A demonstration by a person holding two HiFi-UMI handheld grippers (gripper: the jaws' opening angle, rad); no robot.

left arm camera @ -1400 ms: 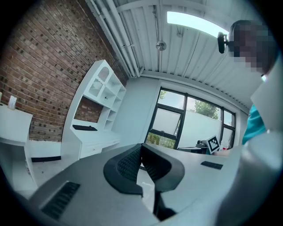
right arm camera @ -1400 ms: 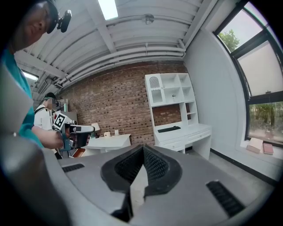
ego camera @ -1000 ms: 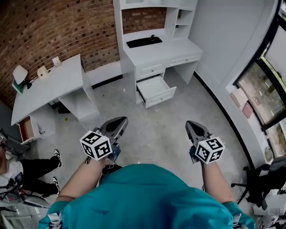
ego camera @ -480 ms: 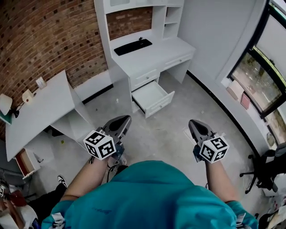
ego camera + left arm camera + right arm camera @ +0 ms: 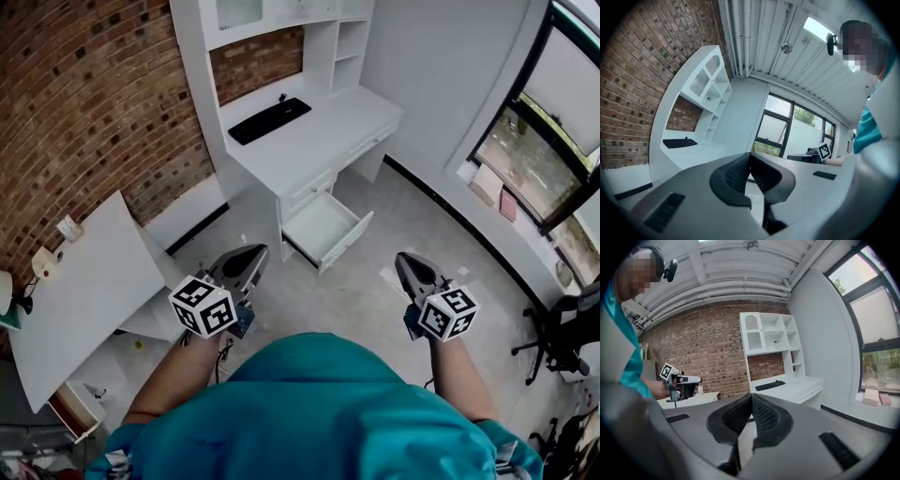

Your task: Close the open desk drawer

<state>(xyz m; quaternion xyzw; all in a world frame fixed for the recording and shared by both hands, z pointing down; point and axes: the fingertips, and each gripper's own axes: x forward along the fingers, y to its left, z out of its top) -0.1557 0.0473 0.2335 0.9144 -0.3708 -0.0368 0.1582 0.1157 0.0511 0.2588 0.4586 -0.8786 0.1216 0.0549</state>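
Observation:
A white desk (image 5: 319, 131) with a hutch stands against the brick wall, seen far ahead in the head view. Its low drawer (image 5: 328, 230) is pulled out over the floor and looks empty. My left gripper (image 5: 246, 260) is held at waist height, well short of the drawer and to its left, jaws shut with nothing in them. My right gripper (image 5: 406, 265) hangs level with it on the right, also shut and empty. In the right gripper view the desk (image 5: 797, 392) shows ahead, with the left gripper (image 5: 682, 380) at the left.
A black keyboard (image 5: 270, 120) lies on the desk top. A second white table (image 5: 80, 291) stands at the left by the brick wall. Windows (image 5: 534, 150) line the right wall, and an office chair (image 5: 567, 337) stands at the right edge. Grey floor lies between me and the drawer.
The view has shifted: the desk and its open drawer now sit further left and a little nearer. Both grippers stay shut and held in the same pose.

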